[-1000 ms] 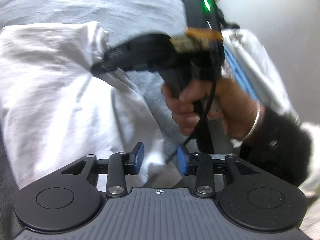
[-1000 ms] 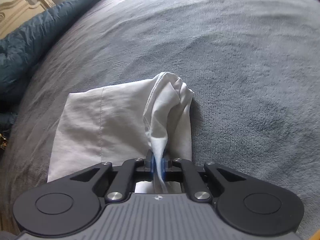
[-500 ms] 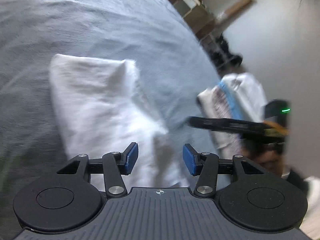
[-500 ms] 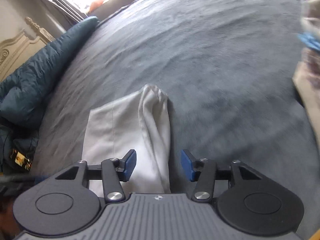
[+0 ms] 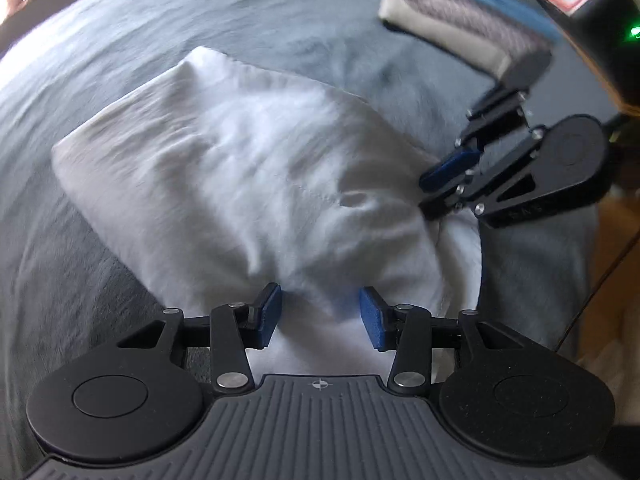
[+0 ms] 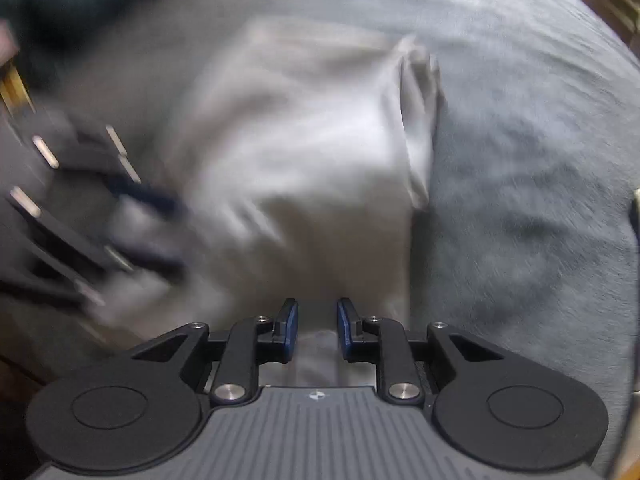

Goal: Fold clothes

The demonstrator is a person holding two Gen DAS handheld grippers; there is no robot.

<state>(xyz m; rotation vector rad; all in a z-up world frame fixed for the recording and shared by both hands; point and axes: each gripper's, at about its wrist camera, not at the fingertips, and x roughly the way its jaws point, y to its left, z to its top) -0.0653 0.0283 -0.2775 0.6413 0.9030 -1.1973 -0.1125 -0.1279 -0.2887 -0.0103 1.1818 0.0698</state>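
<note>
Left wrist view: the left gripper (image 5: 320,320) stands half open and closing, pads straddling the near edge of the folded white garment (image 5: 240,168) without pressing it. Bare grey bedcover (image 5: 100,60) surrounds the cloth. Only this view shows the folded stack (image 5: 460,28) beyond. Right wrist view, blurred: the right gripper (image 6: 317,330), narrowly parted and closing, grips nothing; the garment's raised fold (image 6: 418,120) borders open cover to the right.

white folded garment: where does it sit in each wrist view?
Left wrist: white folded garment fills the centre, running down between the left gripper fingers.
Right wrist: centre and left of centre, blurred, above the right gripper.
Shared landmark: grey bedspread.
</note>
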